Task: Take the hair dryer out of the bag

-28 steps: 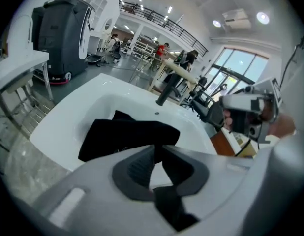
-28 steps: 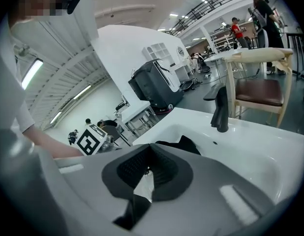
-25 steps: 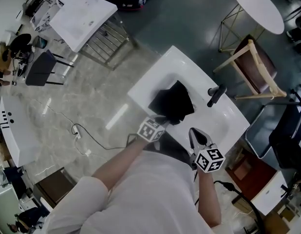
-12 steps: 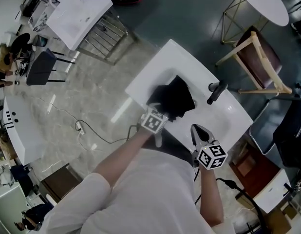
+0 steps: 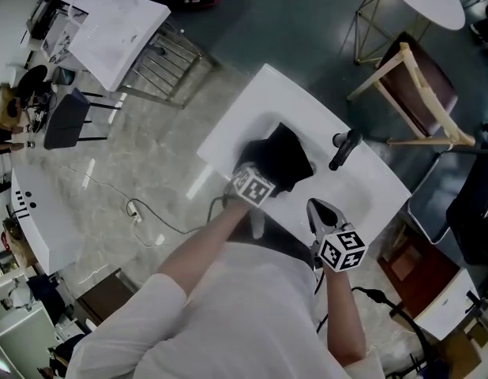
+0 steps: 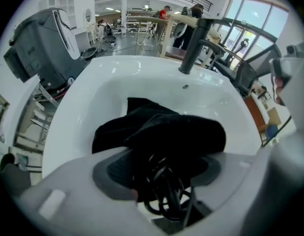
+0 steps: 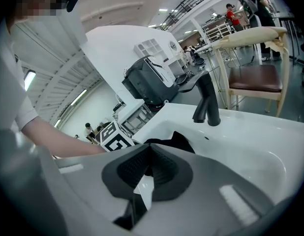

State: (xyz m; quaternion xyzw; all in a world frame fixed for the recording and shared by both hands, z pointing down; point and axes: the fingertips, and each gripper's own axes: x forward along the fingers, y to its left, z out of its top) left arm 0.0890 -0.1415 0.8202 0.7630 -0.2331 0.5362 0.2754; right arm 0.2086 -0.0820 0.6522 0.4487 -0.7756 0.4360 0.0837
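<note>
In the head view, your left tool (image 5: 258, 181) points steeply down onto the black bag (image 5: 287, 156), which lies in the sink (image 5: 252, 105) on your side of the faucet (image 5: 344, 148). Your right tool (image 5: 321, 213) hangs farther from the faucet, clear of the bag.

In the left gripper view, the jaws are opening around the bag's near end, where a coil of black cord (image 6: 164, 193) shows. The hair dryer is hidden inside, so you cannot tell its long axis.

In the right gripper view, the jaws are pressed together, empty. Your left hand is nearer.
</note>
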